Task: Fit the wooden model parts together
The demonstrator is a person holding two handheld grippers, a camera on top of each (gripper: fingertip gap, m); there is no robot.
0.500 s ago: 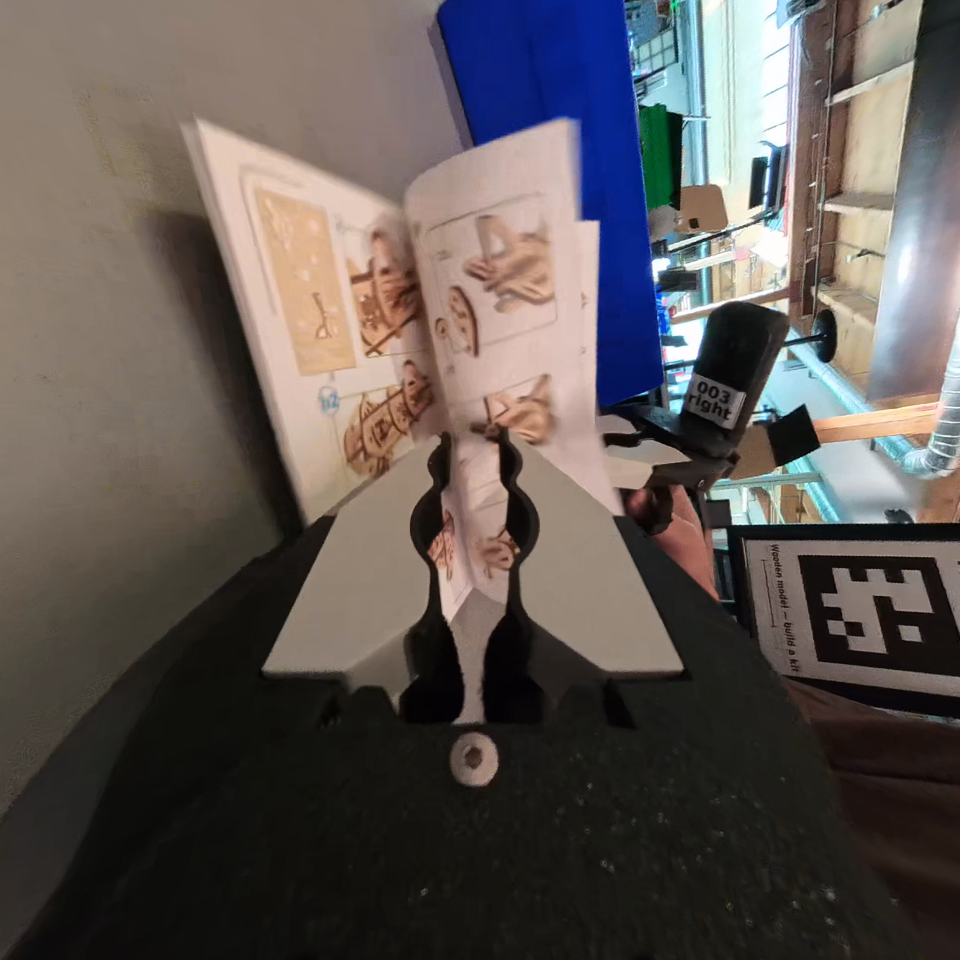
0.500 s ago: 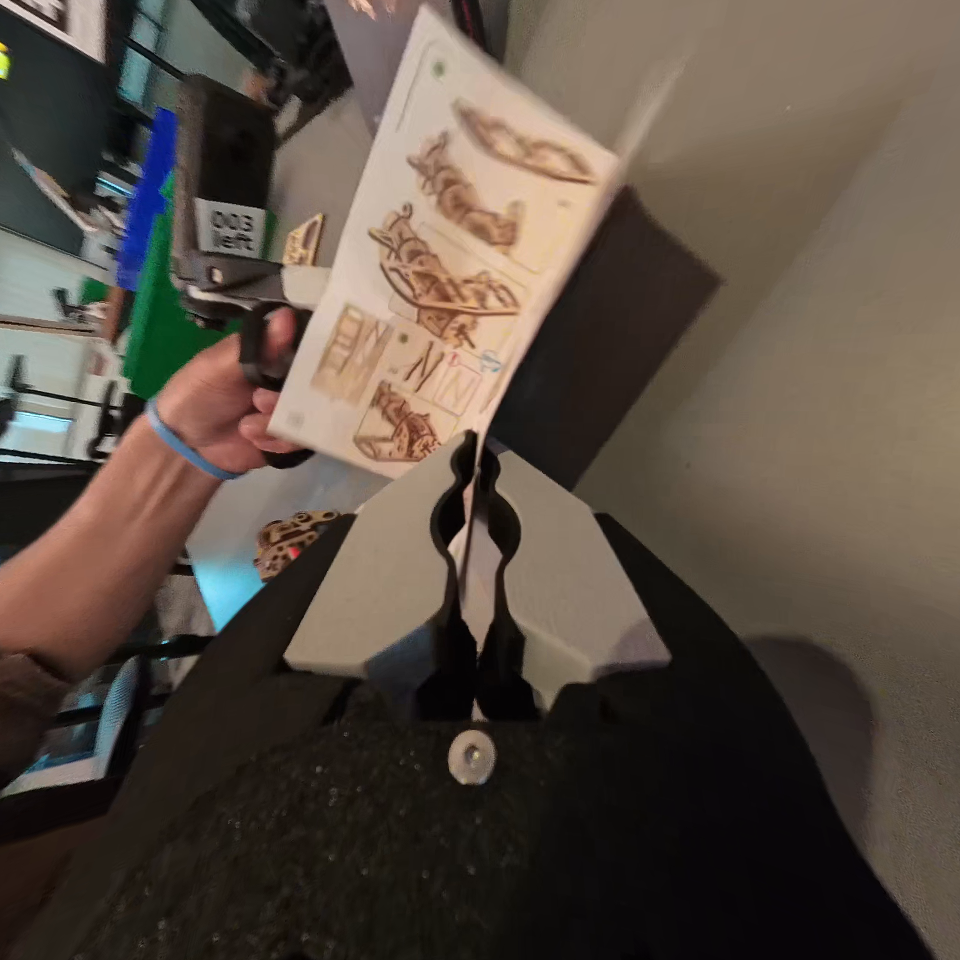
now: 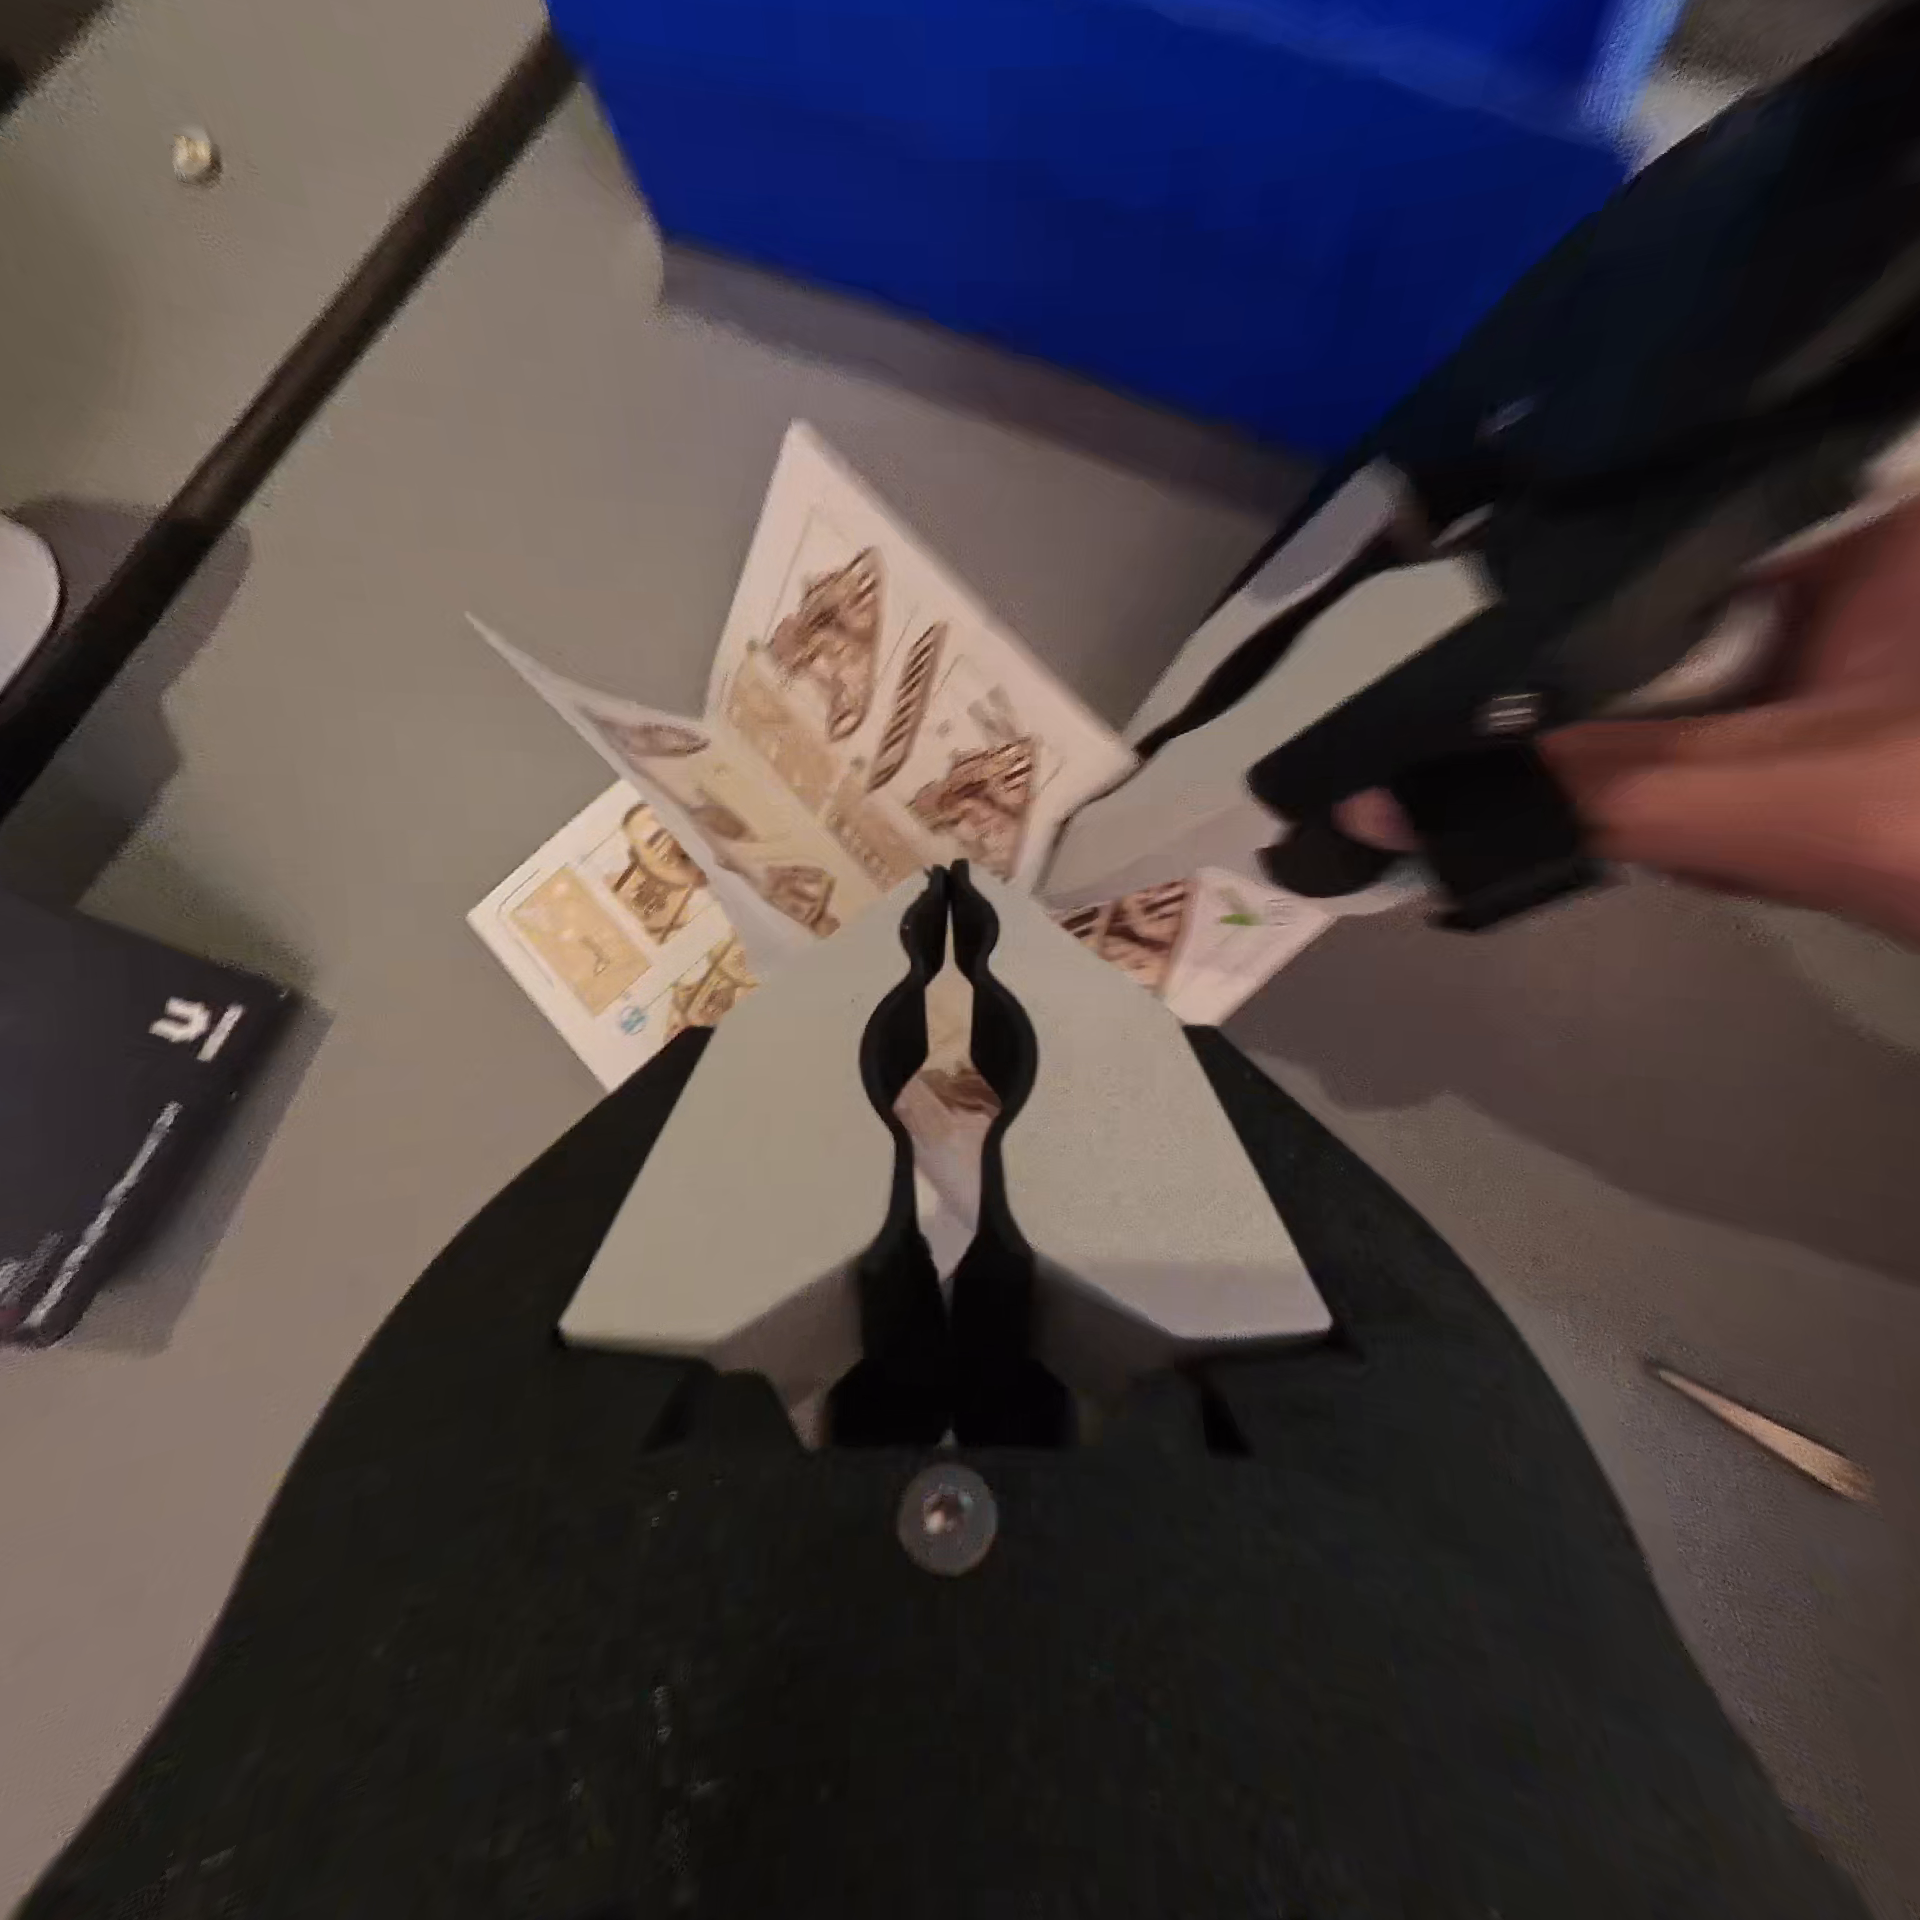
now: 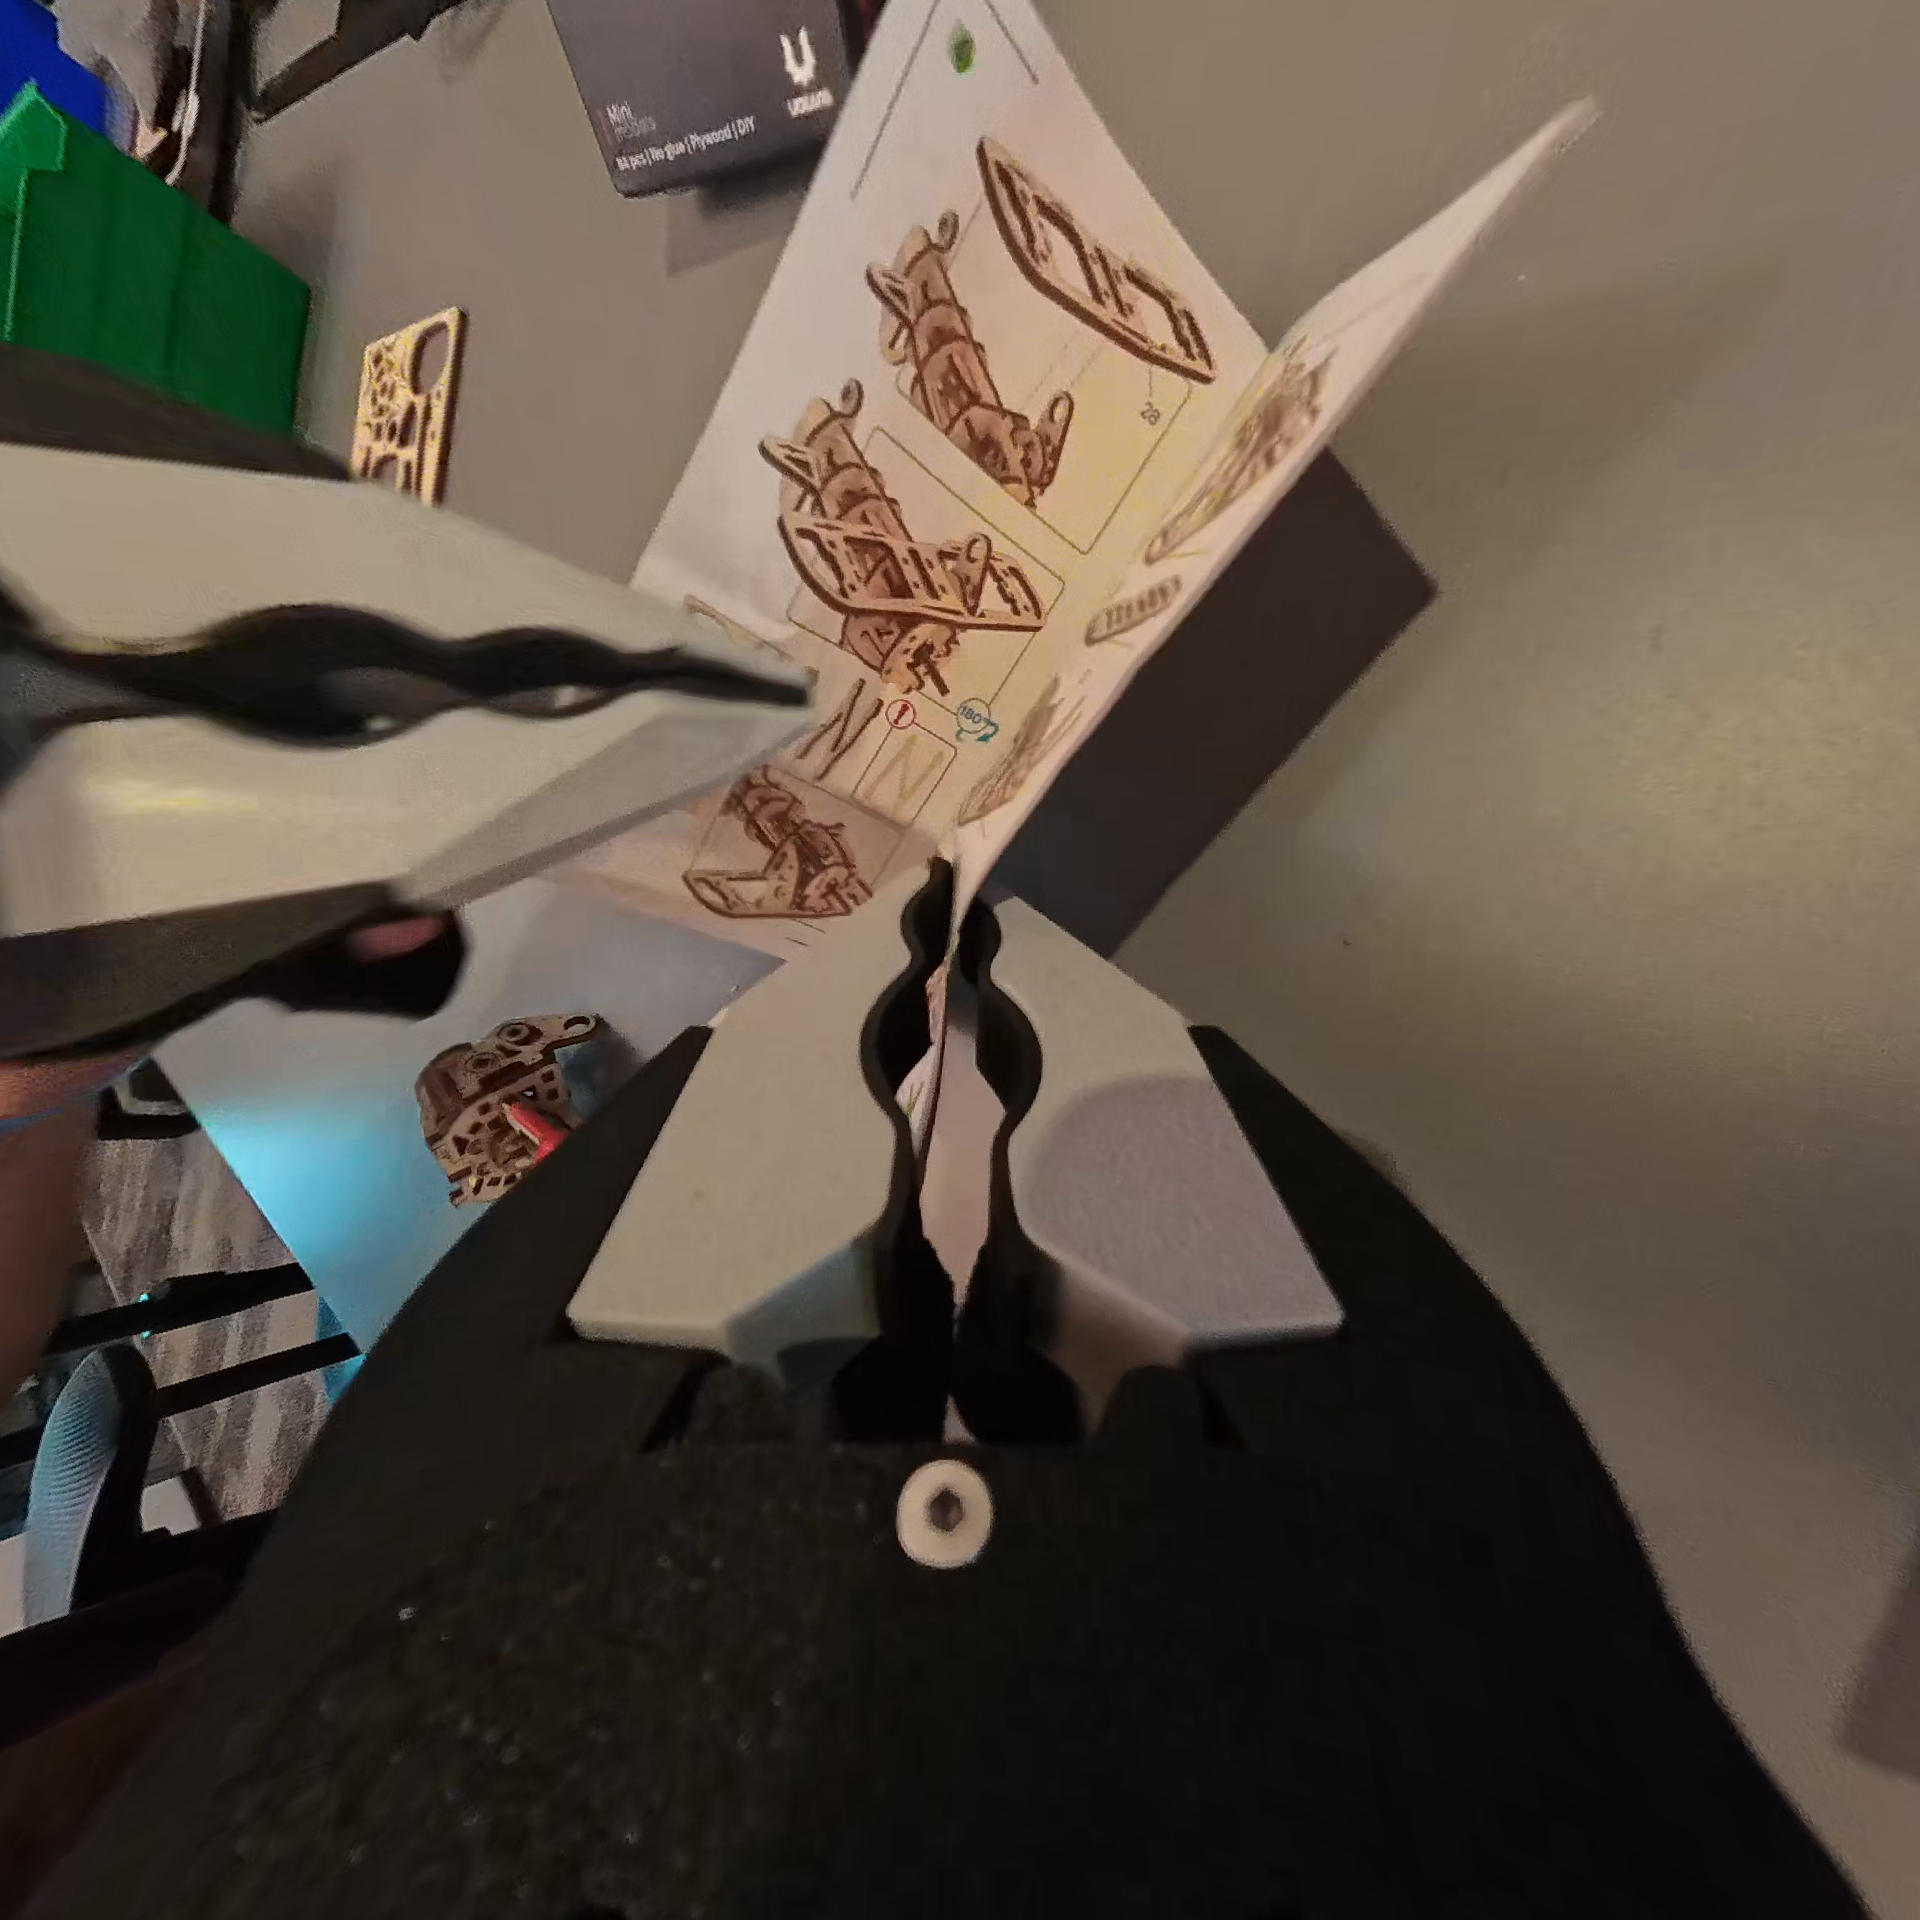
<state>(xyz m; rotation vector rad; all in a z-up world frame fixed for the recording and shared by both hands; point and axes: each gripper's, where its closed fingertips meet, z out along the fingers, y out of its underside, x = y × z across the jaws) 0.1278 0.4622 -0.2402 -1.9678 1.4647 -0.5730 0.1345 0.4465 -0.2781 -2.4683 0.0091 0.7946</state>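
Wooden model point(image 4: 499, 1107): on worktop point(image 4: 1558, 727), left of right claw point(image 4: 951, 894).
Booklet point(image 4: 935, 468): pinched by both claws.
Left claw point(image 3: 943, 883): clamped on a page.

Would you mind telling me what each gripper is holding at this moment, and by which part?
Both hold the instruction booklet: the right gripper clamps a page's lower edge, and the left gripper clamps another page's edge.

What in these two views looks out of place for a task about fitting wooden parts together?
Both grippers are shut on the paper instruction booklet, not on wood: the left gripper and right gripper each pinch its pages. The partly built wooden model and the wooden parts sheet lie untouched on the table.
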